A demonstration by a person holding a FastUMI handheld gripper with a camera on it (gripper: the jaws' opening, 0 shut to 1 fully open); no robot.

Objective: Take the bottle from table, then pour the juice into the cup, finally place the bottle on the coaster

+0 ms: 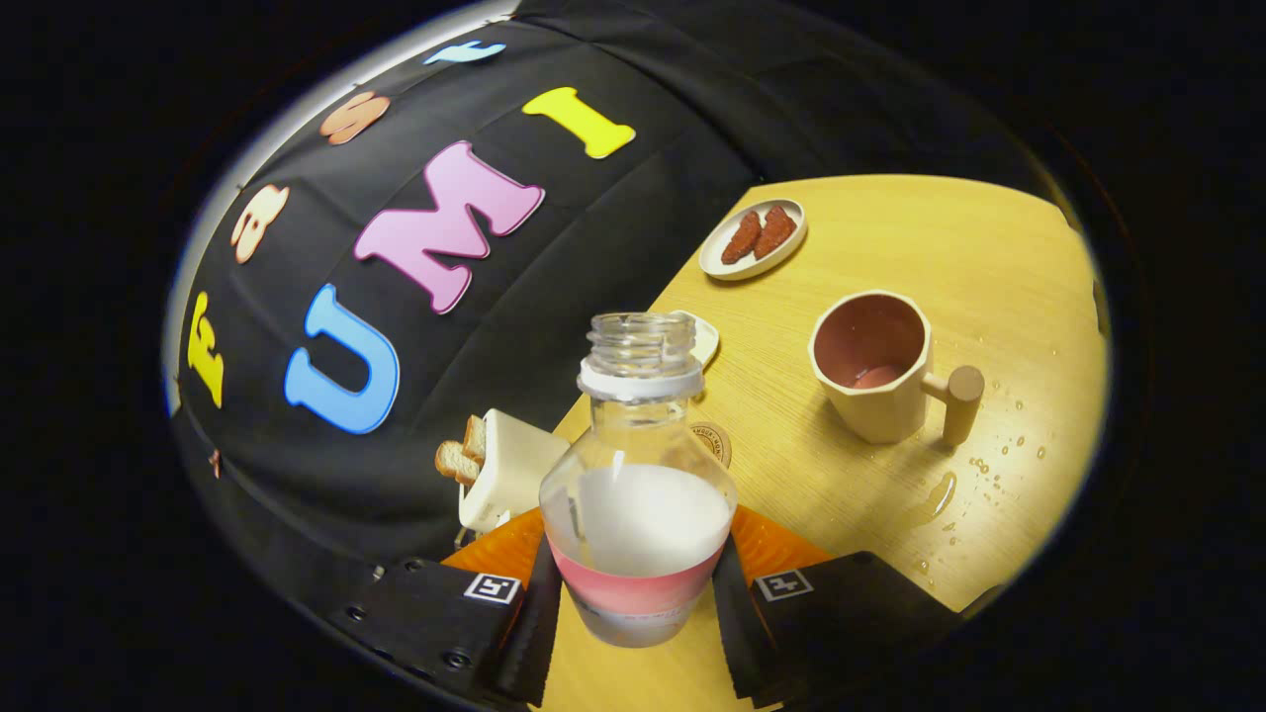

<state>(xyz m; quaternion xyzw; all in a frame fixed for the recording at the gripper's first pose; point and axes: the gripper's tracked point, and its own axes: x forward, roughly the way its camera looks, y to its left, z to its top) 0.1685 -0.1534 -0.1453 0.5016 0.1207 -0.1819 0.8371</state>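
Between the tool's (633,593) fingers, the bottle (638,494) sits clamped.

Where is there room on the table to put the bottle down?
The gripper is shut on the bottle. The widest bare wood of the table lies beyond the cup and beside the snack plate. The coaster behind the bottle is free. Near the cup's handle are spilled drops. The toaster side is crowded.

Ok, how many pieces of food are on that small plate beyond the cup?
2: both reddish-brown pieces lie side by side, touching, on the small plate beyond the cup. None seems hidden. The gripper jaws clamp the bottle.
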